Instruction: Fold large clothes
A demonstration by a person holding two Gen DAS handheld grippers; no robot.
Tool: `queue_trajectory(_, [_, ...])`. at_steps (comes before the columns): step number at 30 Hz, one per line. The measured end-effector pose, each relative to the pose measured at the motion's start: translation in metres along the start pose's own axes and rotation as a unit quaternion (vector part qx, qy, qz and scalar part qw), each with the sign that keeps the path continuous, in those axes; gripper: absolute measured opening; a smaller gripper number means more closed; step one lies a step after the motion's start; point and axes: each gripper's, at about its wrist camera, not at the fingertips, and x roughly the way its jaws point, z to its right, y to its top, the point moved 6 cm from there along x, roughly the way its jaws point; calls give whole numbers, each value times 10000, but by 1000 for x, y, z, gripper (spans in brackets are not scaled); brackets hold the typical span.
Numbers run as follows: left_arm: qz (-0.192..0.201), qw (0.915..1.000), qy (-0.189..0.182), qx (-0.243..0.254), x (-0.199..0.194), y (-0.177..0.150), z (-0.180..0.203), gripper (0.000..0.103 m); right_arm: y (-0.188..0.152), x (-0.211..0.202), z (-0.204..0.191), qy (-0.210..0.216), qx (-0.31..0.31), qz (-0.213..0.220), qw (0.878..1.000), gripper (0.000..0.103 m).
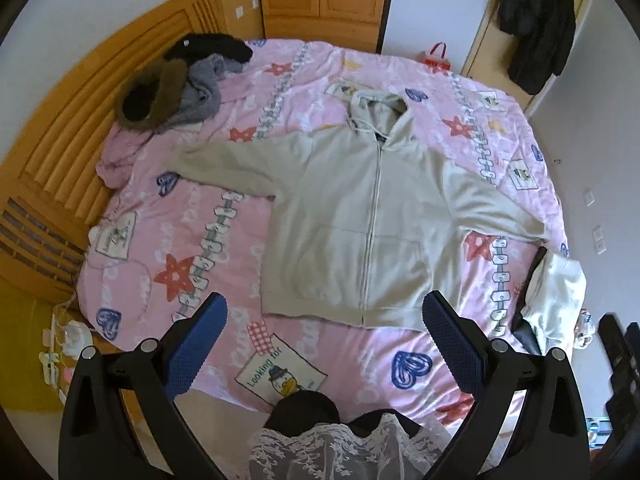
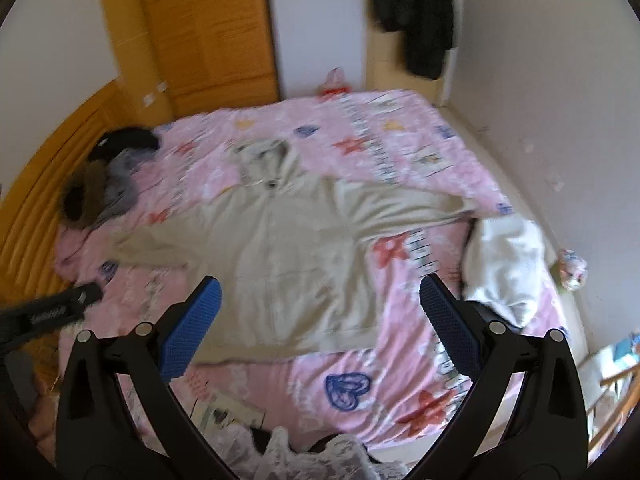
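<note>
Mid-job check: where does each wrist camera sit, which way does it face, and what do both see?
Left wrist: above the bed's near edge, facing the beige hoodie; open left gripper frames it.
Right wrist: further right, blurred, facing the same bed; open right gripper shows.
Shared: hoodie, pink bedspread, white garment, dark clothes pile.

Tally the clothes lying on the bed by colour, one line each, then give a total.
Beige zip-up hooded sweatshirt: 1
White folded garment at the bed's edge: 1
Grey knitted garment: 1
Black fluffy garment: 1
Dark garment with a brown fur trim: 1
Total: 5
</note>
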Motion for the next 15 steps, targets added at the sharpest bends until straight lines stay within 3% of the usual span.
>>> queue_trajectory(8, [350,9988,40,331,-14,14,13,95,11,5,12,-4,255,67,9997,97])
queue_trajectory(15, [450,9990,55,9,-24,34,-1,95,26,6,24,217,398,128,9989,97])
